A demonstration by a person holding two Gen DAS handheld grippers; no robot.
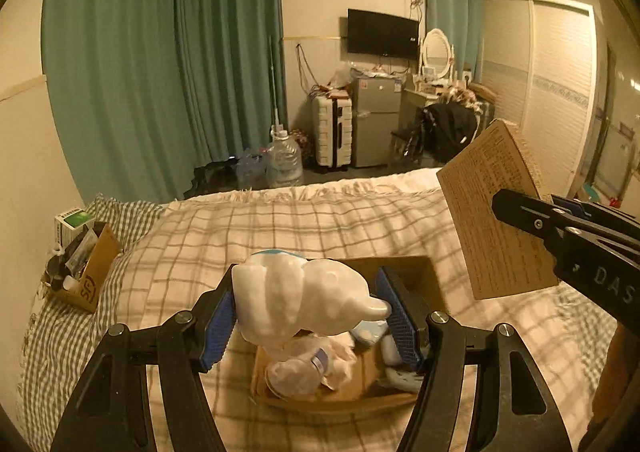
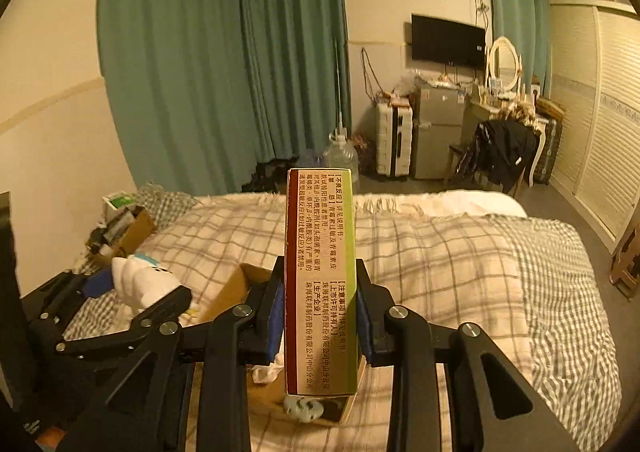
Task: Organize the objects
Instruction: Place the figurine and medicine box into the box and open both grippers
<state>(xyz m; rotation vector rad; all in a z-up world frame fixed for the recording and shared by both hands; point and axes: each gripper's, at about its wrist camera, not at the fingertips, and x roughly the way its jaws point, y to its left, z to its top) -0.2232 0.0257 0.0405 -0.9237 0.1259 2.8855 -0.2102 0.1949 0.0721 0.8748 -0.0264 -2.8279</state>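
Observation:
My left gripper (image 1: 308, 316) is shut on a white plush toy (image 1: 304, 300) and holds it above an open cardboard box (image 1: 420, 272) on the bed. The box holds a plastic-wrapped item (image 1: 308, 368) and other small things. My right gripper (image 2: 320, 316) is shut on a tall printed medicine box (image 2: 320, 272), held upright above the same cardboard box (image 2: 236, 284). In the left wrist view the medicine box (image 1: 492, 220) hangs at the right, gripped by the right gripper's fingers (image 1: 520, 208). In the right wrist view the plush toy (image 2: 140, 280) shows at the left.
A plaid blanket (image 1: 320, 220) covers the bed. A second cardboard box (image 1: 88, 272) full of items sits on the gingham pillow at the left, by the wall. Beyond the bed are a water jug (image 1: 284, 160), a suitcase, a small fridge and a chair.

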